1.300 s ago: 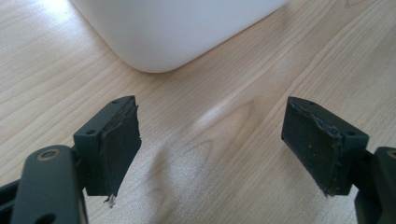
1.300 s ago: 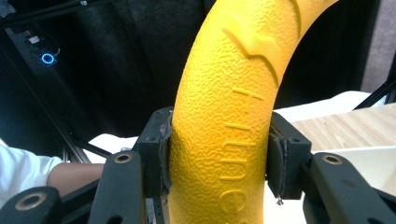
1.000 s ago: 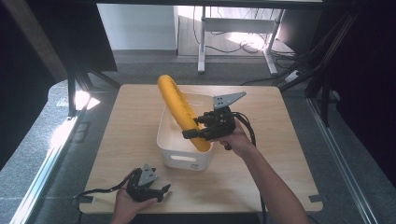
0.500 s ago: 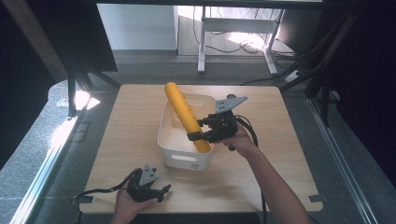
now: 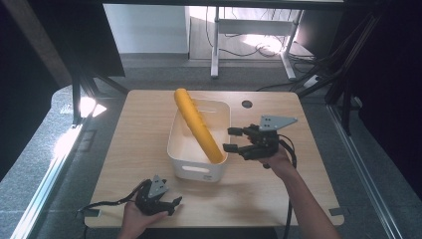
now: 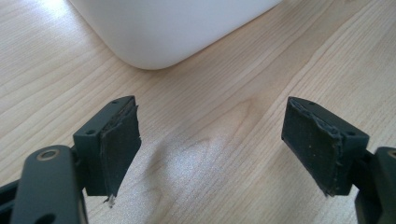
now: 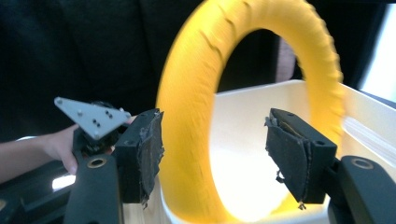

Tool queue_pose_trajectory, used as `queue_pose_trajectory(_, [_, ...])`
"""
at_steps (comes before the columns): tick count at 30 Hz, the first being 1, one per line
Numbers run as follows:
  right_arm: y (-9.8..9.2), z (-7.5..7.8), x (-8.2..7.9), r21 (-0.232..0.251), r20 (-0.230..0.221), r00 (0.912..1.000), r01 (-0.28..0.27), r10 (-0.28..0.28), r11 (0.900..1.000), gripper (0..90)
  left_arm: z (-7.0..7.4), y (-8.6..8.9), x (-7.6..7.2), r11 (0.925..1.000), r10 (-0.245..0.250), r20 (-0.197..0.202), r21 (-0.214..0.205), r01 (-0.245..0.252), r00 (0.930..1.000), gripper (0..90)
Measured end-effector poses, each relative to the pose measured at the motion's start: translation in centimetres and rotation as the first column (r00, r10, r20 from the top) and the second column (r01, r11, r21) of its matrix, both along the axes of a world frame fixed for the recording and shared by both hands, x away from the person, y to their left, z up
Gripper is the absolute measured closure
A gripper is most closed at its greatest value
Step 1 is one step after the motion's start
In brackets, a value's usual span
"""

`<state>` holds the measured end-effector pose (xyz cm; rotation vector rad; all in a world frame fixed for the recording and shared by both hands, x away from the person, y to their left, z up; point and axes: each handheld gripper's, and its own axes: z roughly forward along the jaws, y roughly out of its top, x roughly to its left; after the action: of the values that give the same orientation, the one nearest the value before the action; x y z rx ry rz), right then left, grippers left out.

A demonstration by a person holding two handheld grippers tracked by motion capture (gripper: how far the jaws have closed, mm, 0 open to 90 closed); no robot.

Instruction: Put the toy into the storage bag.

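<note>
In the white bin [image 5: 196, 172], the yellow ring [image 5: 199, 127] now stands free.
The right gripper [image 5: 233, 140] has let go, jaws wide apart beside it; the left gripper [image 5: 171, 205] rests open and empty near the table [image 5: 308, 164] edge.

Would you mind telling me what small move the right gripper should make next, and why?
Probably draw the right gripper back from the white bin: its jaws stand open, and the yellow ring already leans in the bin, ungripped.

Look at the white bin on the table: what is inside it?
A yellow ring stands on edge inside the white bin, leaning on the rim and rising above it. The bin floor beneath and behind the ring is hidden; the visible floor looks bare.
</note>
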<state>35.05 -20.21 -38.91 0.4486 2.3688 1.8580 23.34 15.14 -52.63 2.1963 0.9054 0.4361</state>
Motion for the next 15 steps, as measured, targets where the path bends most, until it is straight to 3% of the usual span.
queue_pose_trajectory(3, [-1.8,-0.9,-0.6,-0.009,0.010,0.9988,0.048,-0.048,0.9988,36.7,0.0,0.0,0.0,1.0000,0.000,-0.002,0.002,0.000,1.0000,19.5])
queue_pose_trajectory(8, [-4.8,-3.3,-1.6,-0.053,0.018,0.9894,0.145,-0.144,0.9881,37.1,-0.1,-0.1,0.1,1.0000,0.001,-0.002,0.004,-0.001,1.0000,19.5])
queue_pose_trajectory(12, [-5.9,-4.8,-1.6,-0.103,0.008,0.9816,0.190,-0.191,0.9763,37.4,-0.1,-0.1,0.2,1.0000,0.001,-0.002,-0.001,-0.001,1.0000,19.5])
queue_pose_trajectory(15, [-6.2,-5.3,-1.5,-0.104,-0.005,0.9792,0.201,-0.203,0.9739,37.4,0.0,0.0,0.2,1.0000,0.003,0.000,-0.005,-0.003,1.0000,19.6])
